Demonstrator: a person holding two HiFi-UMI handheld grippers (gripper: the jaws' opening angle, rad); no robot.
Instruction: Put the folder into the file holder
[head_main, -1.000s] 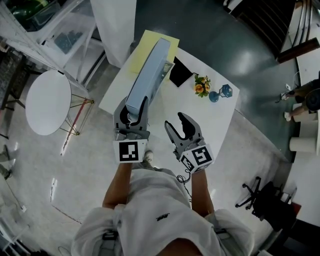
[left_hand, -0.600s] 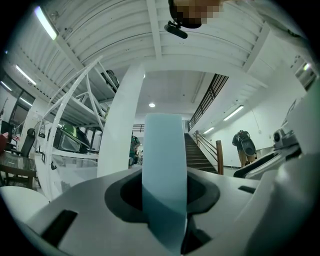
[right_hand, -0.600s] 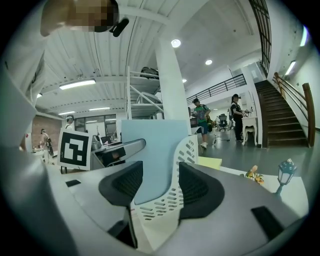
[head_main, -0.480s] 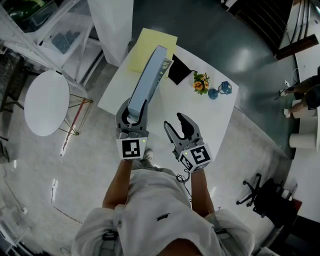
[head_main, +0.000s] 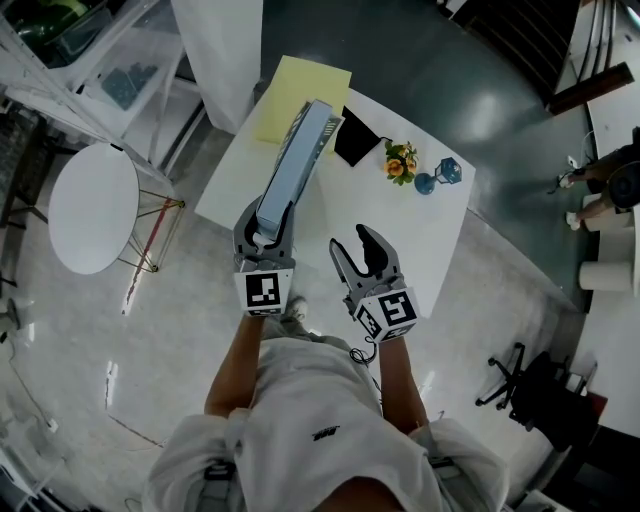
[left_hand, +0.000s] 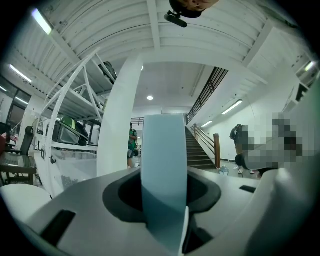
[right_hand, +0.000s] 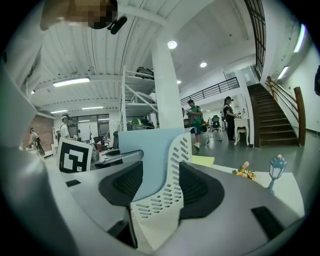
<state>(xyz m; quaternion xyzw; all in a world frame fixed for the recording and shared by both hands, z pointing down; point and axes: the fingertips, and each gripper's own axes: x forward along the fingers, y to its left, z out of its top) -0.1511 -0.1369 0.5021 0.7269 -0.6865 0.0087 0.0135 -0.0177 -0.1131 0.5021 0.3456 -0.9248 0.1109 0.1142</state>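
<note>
A long light-blue folder (head_main: 290, 165) lies level in my left gripper (head_main: 267, 208), its far end beside the white perforated file holder (head_main: 330, 133) on the white table (head_main: 420, 230). In the left gripper view the folder (left_hand: 165, 170) fills the gap between the jaws of the left gripper (left_hand: 165, 200). These jaws have just been opening, and the folder's faces still seem to touch them. My right gripper (head_main: 352, 240) is to the right of it. In the right gripper view the file holder's slanted wall (right_hand: 165, 190) runs between the jaws of the right gripper (right_hand: 161, 185), with the folder (right_hand: 145, 150) behind it.
On the table's far side lie a yellow sheet (head_main: 300, 95), a black flat item (head_main: 355, 145), a small flower ornament (head_main: 402, 162) and a blue lantern figure (head_main: 450, 175). A round white side table (head_main: 95, 205) stands to the left, a white pillar (head_main: 225, 50) behind.
My left gripper has sunk with the folder, which looks smaller and lower beside the file holder. The right gripper has stayed where it was.
</note>
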